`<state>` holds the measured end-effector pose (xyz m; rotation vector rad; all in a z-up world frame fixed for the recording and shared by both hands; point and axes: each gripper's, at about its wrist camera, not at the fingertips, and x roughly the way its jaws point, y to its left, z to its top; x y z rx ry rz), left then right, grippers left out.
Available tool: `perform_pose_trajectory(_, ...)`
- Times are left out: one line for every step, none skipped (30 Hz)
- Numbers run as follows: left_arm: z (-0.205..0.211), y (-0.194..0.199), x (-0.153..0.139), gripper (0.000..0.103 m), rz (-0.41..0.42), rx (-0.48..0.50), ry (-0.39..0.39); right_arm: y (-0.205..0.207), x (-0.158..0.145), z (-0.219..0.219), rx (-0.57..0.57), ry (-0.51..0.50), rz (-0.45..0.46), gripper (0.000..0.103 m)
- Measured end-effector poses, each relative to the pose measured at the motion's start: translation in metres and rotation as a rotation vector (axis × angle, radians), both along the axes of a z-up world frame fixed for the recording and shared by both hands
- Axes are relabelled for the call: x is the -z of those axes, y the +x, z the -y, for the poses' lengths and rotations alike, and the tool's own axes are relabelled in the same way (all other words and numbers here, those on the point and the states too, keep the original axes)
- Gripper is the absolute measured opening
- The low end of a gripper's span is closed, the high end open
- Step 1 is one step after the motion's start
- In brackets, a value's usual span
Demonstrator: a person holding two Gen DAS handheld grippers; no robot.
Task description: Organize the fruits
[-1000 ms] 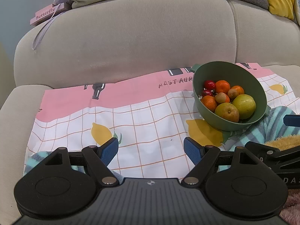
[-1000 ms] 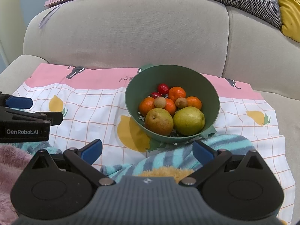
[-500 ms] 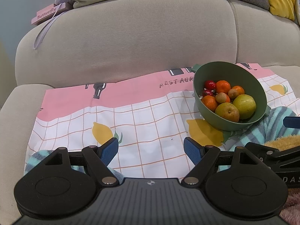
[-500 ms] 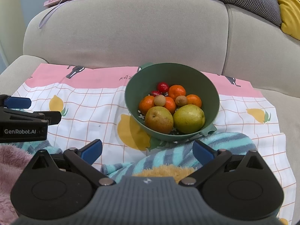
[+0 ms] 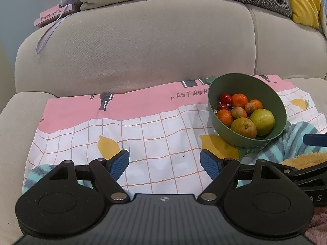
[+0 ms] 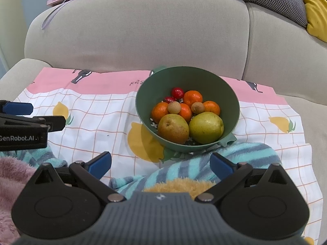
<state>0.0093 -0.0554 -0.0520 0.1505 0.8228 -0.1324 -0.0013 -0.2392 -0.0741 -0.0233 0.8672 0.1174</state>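
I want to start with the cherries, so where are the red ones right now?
In the right wrist view the two red cherries lie at the back of the green bowl, left of the rear tangerine and behind the small brown fruit.

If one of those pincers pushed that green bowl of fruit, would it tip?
Probably it would. The green bowl already tilts, its near rim propped on the striped towel, on a soft sofa. The two pears sit toward the low side, likely rolling out first.
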Motion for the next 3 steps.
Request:
perform_pose_trajectory(0.0000, 0.0000, -0.0006, 0.093, 0.002, -0.001, -0.001, 0.0000, 0.0000, 0.0000, 0.000, 0.000, 0.000, 0.099)
perform_pose_trajectory(-0.0001, -0.0003, -0.0012, 0.093, 0.005, -0.001, -0.002, 0.0001, 0.0002, 0.0001, -0.001, -0.001, -0.001, 0.099)
perform_pose_trajectory(0.0003, -0.0002, -0.0016, 0.093, 0.007, -0.004, -0.002, 0.0002, 0.0005, 0.0002, -0.002, -0.001, -0.002, 0.099)
